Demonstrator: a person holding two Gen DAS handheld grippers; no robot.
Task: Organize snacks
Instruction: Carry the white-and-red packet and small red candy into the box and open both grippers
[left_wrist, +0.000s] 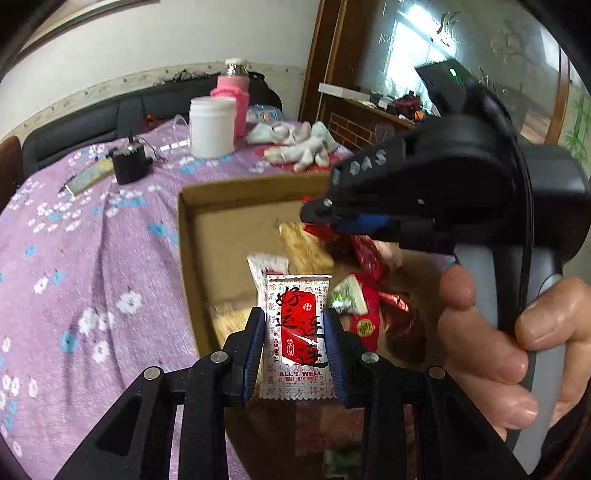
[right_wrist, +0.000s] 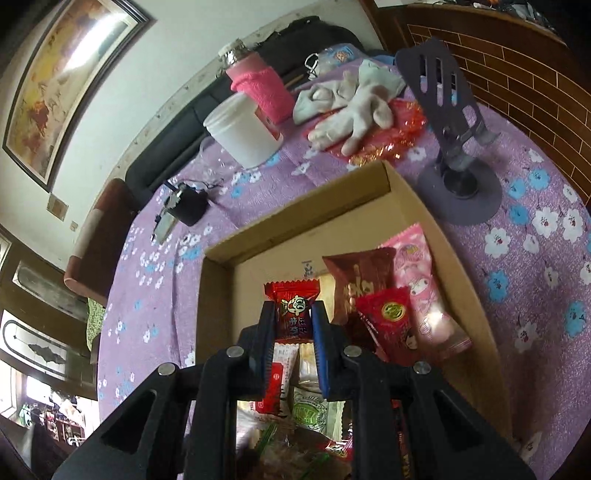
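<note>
My left gripper (left_wrist: 295, 328) is shut on a white-and-red snack packet (left_wrist: 298, 332) printed "ALL'S WELL", held upright over the near left part of a shallow cardboard box (left_wrist: 186, 236). My right gripper (right_wrist: 293, 321) is shut on a small red candy packet (right_wrist: 293, 308) above the same box (right_wrist: 218, 280). In the left wrist view the right gripper (left_wrist: 319, 214) reaches in from the right over the box, a hand on its handle. Several snacks lie in the box: a brown bag (right_wrist: 364, 278), a pink packet (right_wrist: 421, 280), a red packet (right_wrist: 391, 325), a green-and-white packet (left_wrist: 347, 295).
The box sits on a purple flowered tablecloth (left_wrist: 74, 258). Behind it stand a white jar (left_wrist: 212, 125), a pink bottle (left_wrist: 232, 96), white gloves (left_wrist: 299, 146) and a small black device (left_wrist: 127, 164). A dark phone stand (right_wrist: 454, 147) is at the box's far right.
</note>
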